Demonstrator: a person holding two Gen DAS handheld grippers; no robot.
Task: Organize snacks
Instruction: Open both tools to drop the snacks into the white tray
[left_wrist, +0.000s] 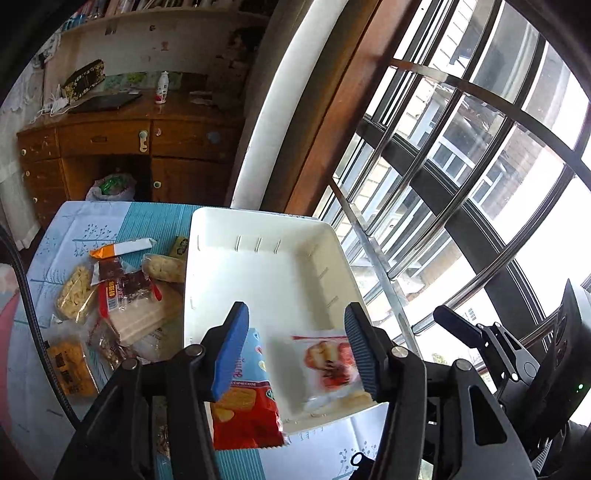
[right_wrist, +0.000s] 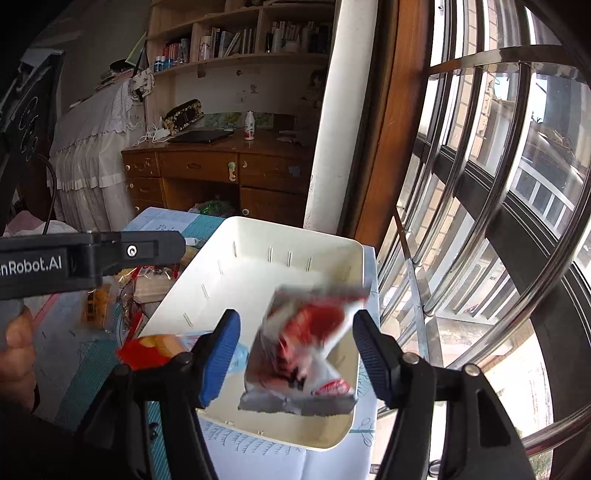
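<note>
Two packets are going into the bin (left_wrist: 258, 266) at once, so you are in the drop-off step of sorting the snacks. Your right gripper (right_wrist: 295, 350) stands spread over the bin's near end, and the white packet (right_wrist: 303, 347) with the red print hangs blurred between its jaws, touching neither pad, apparently falling free. Your left gripper (left_wrist: 295, 347) is also spread; the blue-and-red packet (left_wrist: 247, 398) lies across the bin's near rim, half in and half on the cloth, close by the blue pad, though you cannot tell whether that pad touches it.

Both grippers tilt down toward the bin, the left one beside the right, a hand (right_wrist: 18, 350) showing at its handle.

Next, I judge, nudge the blue-and-red packet fully inside, then reach for the pile (left_wrist: 110, 295) lying just left of the bin.
</note>
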